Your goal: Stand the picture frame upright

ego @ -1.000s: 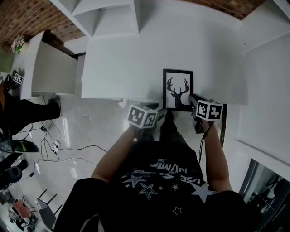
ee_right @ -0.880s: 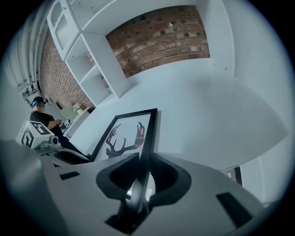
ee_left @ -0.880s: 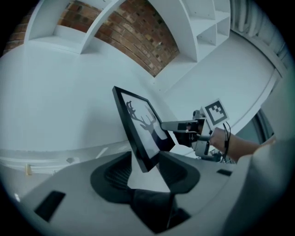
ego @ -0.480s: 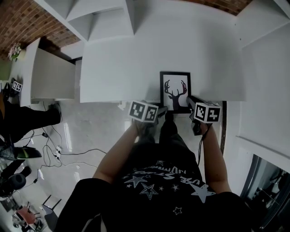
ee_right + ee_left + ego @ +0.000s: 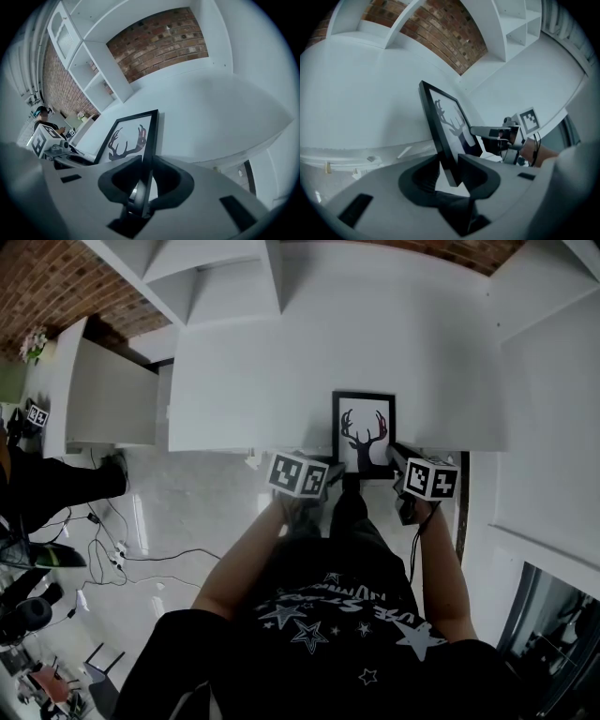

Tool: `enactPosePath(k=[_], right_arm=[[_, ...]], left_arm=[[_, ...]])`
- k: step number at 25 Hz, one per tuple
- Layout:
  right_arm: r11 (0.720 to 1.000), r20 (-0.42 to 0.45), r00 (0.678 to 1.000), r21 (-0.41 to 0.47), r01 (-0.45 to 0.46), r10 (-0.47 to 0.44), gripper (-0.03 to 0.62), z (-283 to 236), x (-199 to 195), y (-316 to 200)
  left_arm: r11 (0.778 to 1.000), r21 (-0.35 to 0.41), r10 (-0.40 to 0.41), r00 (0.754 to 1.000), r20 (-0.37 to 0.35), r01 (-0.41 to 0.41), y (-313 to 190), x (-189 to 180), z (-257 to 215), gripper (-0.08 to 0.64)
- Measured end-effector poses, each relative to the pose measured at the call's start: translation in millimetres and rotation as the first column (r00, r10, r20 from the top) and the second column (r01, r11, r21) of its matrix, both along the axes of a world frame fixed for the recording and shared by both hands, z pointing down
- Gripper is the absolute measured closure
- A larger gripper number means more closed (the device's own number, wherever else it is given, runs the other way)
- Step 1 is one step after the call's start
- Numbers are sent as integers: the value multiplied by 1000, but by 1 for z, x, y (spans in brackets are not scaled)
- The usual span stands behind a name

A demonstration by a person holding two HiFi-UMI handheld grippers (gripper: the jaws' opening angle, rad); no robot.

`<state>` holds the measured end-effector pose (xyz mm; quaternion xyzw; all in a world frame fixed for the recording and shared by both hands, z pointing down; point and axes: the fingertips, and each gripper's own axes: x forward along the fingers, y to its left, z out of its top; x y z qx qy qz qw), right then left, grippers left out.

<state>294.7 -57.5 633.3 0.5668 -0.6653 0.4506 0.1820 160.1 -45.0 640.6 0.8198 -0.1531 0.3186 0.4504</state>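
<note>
Clamped tilted frame [image 5: 364, 432] at desk's [image 5: 281, 381] near edge with right gripper [image 5: 146, 164]; just closed left gripper [image 5: 449, 163] onto it too. Risked sliding it off the edge, or toppling it through uneven lifting.

White table [image 5: 281, 362]; picture frame [image 5: 364, 432] tilted on it

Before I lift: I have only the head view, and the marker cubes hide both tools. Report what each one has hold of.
Observer: The left tool has the picture frame by its left edge. Its jaws have just been closing, and both now sit against the frame.
Operator: Now the right one.
Observer: The right tool is clamped on the frame's opposite edge, with one jaw on each face.
</note>
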Motion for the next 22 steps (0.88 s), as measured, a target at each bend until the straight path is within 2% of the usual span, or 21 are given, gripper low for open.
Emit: enactPosePath(k=[5, 13, 22], right_arm=[[1000, 3, 1000, 22, 6, -7, 511, -9, -3, -4], [994, 10, 999, 107, 29, -31, 511, -34, -21, -19], [976, -40, 997, 205, 68, -61, 512, -77, -60, -41]], left_arm=[[1000, 21, -11, 1000, -3, 11, -2, -4, -7, 431], [995, 92, -37, 999, -29, 40, -16, -18, -29, 433], [978, 182, -90, 993, -72, 102, -34, -58, -64, 434]])
